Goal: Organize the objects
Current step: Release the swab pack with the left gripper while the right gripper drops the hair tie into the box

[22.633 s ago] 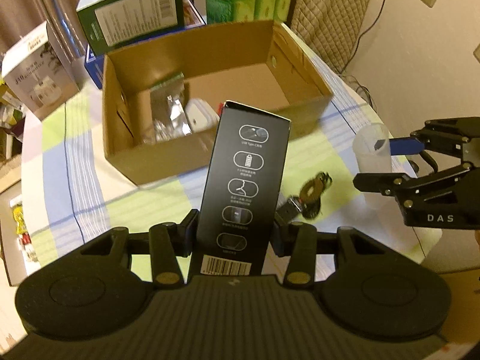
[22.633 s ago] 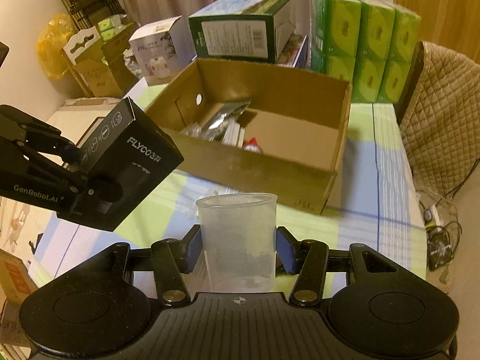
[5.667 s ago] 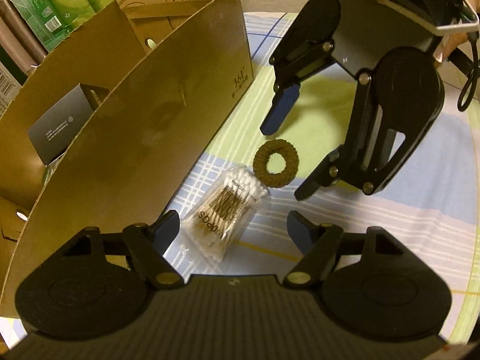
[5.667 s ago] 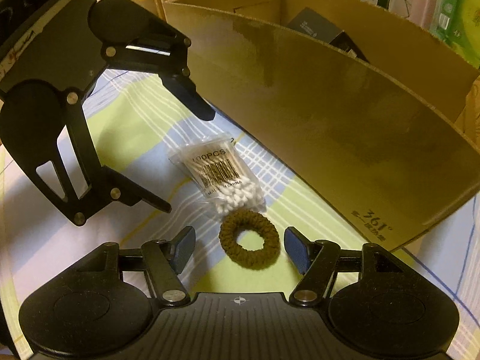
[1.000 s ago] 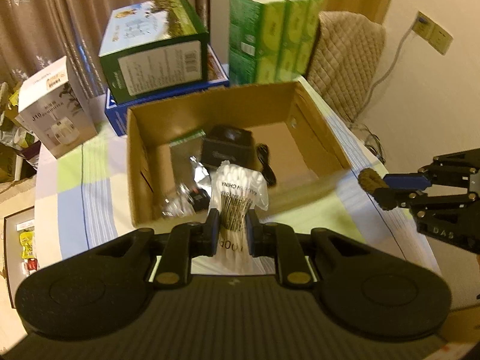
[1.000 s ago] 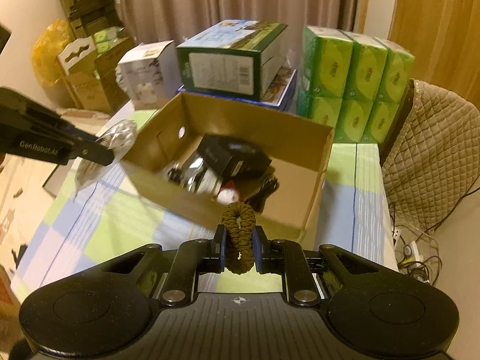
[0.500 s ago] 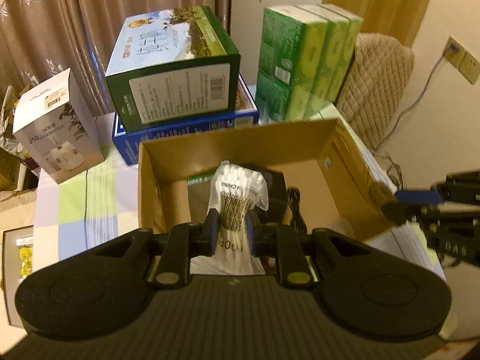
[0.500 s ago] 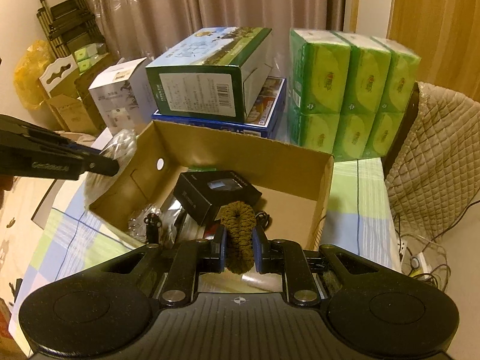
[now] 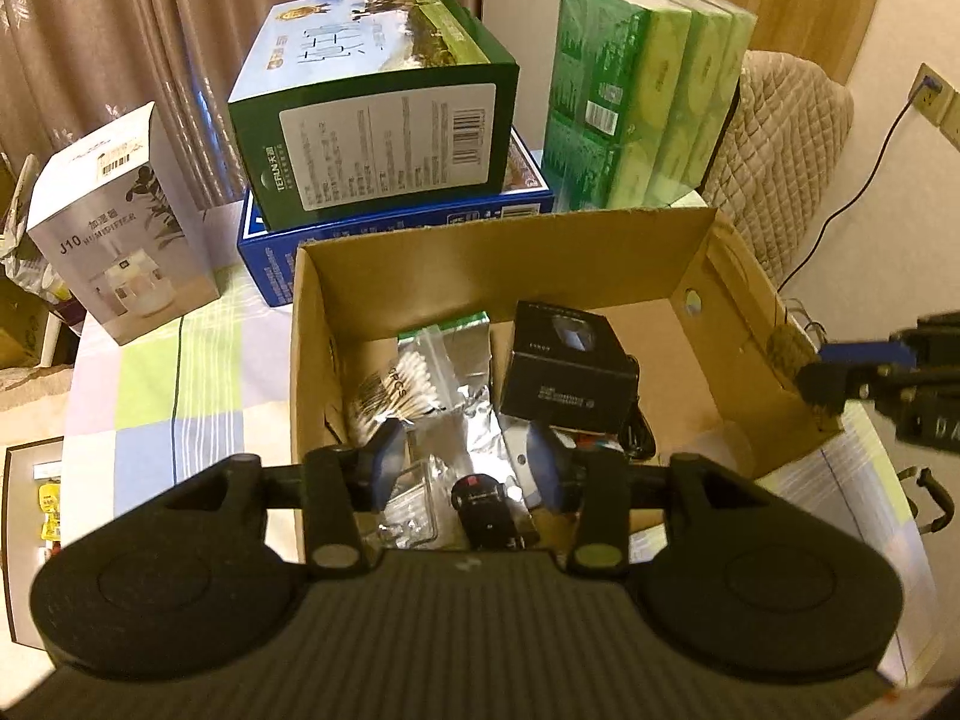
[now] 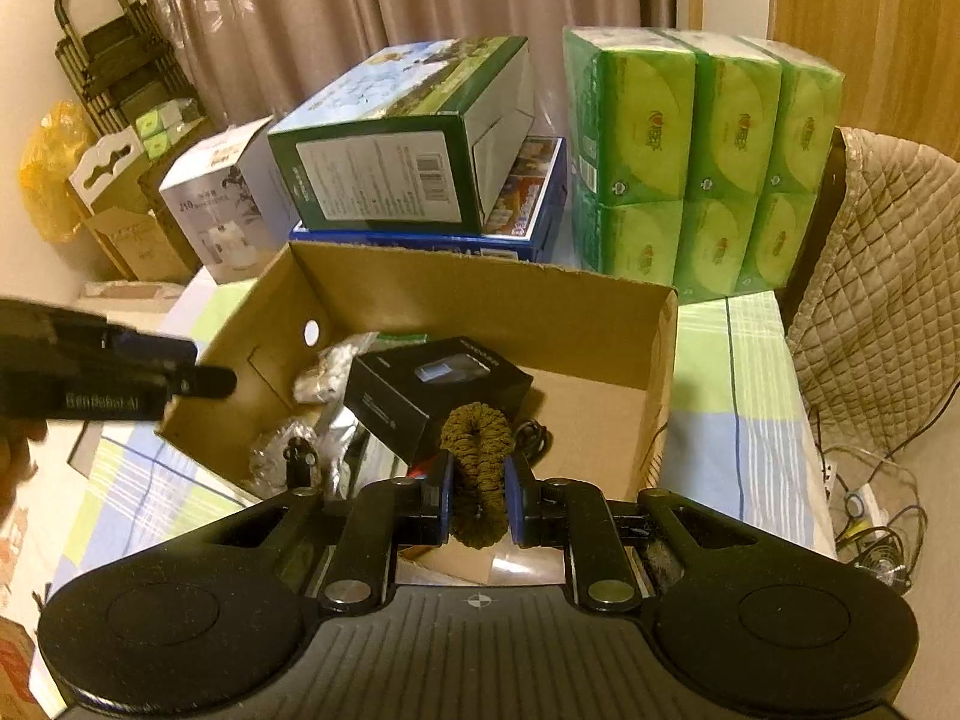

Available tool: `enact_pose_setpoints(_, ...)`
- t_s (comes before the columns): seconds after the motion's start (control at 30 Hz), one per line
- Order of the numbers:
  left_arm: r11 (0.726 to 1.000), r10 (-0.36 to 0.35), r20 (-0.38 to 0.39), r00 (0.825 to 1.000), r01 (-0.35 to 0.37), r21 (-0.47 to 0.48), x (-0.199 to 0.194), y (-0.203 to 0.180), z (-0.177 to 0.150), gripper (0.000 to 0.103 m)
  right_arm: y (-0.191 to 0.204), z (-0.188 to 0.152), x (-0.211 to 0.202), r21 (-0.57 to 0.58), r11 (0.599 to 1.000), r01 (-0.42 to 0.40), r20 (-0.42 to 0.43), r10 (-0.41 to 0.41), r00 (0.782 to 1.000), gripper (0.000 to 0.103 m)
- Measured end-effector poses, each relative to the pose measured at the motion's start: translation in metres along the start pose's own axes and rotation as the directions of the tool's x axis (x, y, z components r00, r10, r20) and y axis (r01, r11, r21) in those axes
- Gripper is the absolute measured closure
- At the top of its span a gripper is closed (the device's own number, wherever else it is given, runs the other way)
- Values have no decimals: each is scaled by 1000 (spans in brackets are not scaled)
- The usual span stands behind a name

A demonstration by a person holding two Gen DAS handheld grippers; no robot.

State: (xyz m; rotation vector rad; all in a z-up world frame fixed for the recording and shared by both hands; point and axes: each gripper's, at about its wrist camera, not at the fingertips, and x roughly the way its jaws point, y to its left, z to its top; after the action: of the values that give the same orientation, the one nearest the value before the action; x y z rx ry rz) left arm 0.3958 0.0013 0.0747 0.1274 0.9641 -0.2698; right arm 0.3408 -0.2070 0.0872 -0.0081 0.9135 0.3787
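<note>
The open cardboard box [image 9: 498,228] stands on the checked tablecloth and holds a black carton [image 9: 567,372], foil packets and small items. The clear bag of cotton swabs [image 9: 396,390] lies inside by the box's left wall. Above the box's near side my left gripper [image 9: 465,462] is free of the bag, its jaws opening with nothing between them. My right gripper [image 10: 477,498] is shut on a brown hair scrunchie [image 10: 477,462] and hovers over the box's near edge. The left gripper [image 10: 180,375] also shows at the box's left corner.
Behind the box a green carton [image 9: 378,120] rests on a blue box [image 9: 396,228], with a white humidifier box [image 9: 114,222] to the left and green tissue packs [image 10: 702,162] to the right. A quilted chair [image 10: 882,300] and floor cables [image 10: 864,516] are at the right.
My left gripper moved forward over the box and opened; the swab bag dropped out of it into the box. My right gripper came over the box edge, still holding the scrunchie.
</note>
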Motion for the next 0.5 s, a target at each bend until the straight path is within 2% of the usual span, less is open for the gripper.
enact_pose_setpoints(0.13,1000,3,-2,1000,-3,20,0,-7,-4,51,1,7,-1,12,1000,-4,24,4,1000,89)
enact_pose_setpoints(0.2,1000,1,0,1000,-1,26,-1,-9,-5,51,0,12,0,25,1000,-7,40,6,999,89)
enact_pose_setpoints(0.23,1000,0,0,1000,0,28,-1,-10,-6,47,-1,14,2,38,999,-13,47,11,999,88)
enact_pose_setpoints(0.27,1000,1,0,1000,-1,30,0,-11,-6,40,-3,16,4,53,998,-29,54,26,998,77)
enact_pose_setpoints(0.3,999,4,4,1000,-4,33,0,-11,-7,37,-6,17,5,71,997,-41,64,36,997,55)
enact_pose_setpoints(0.37,999,8,7,1000,-8,34,1,-12,-8,27,-9,17,5,99,994,-42,105,32,994,25)
enact_pose_setpoints(0.43,1000,9,9,1000,-9,29,1,-11,-11,17,-12,15,1,101,994,-35,138,21,990,24)
enact_pose_setpoints(0.5,1000,12,12,1000,-13,29,1,-10,-15,13,-14,13,-1,104,994,-35,138,20,990,24)
